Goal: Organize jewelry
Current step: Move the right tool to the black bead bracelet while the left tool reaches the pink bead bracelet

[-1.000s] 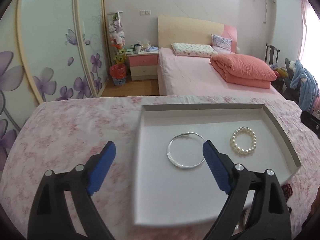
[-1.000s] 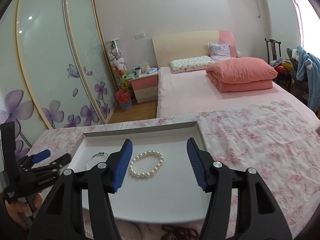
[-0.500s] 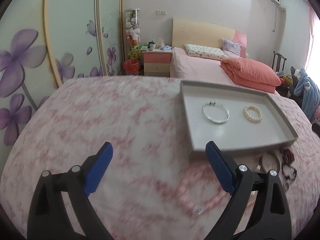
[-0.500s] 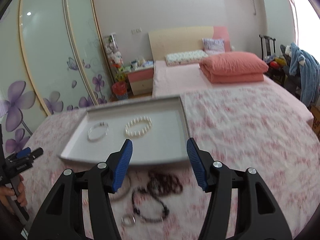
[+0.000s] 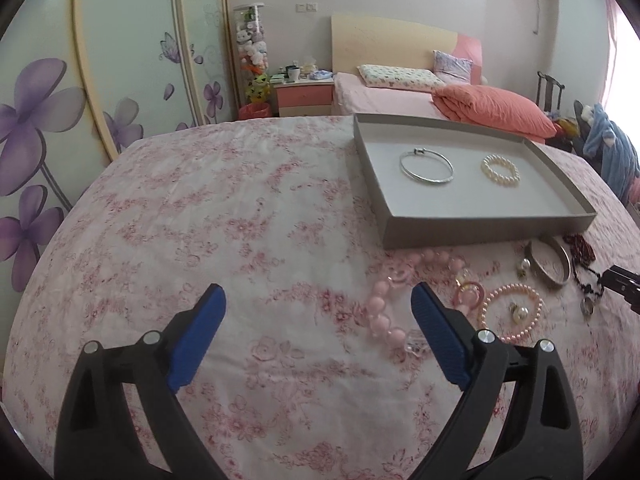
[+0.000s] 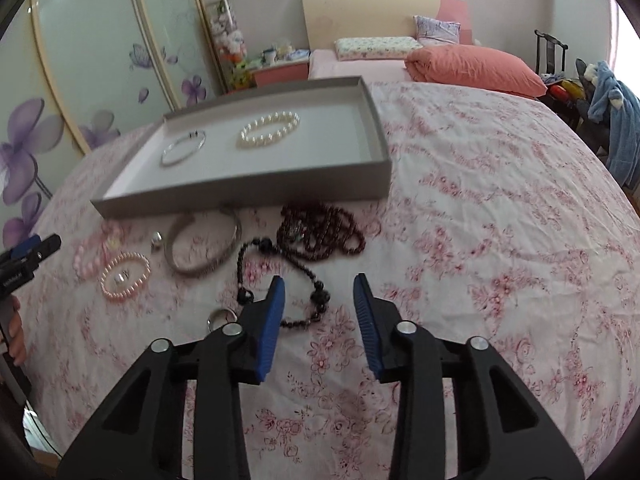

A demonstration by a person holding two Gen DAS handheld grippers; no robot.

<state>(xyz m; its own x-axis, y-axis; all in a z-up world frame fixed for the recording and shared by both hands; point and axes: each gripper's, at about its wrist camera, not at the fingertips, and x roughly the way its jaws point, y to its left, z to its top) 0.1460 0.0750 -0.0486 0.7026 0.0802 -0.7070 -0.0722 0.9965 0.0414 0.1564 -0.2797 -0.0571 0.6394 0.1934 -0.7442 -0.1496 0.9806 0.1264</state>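
While its jaws have just been narrowed with nothing pinched between them, the right claw [image 6: 319,312] is lowered over the black bead bracelet [image 6: 280,280] on the bed, tray [image 6: 240,190] beyond; a pickup seems imminent. Left claw [image 5: 318,320] is spread wide.

No legible text, labels or numbers anywhere
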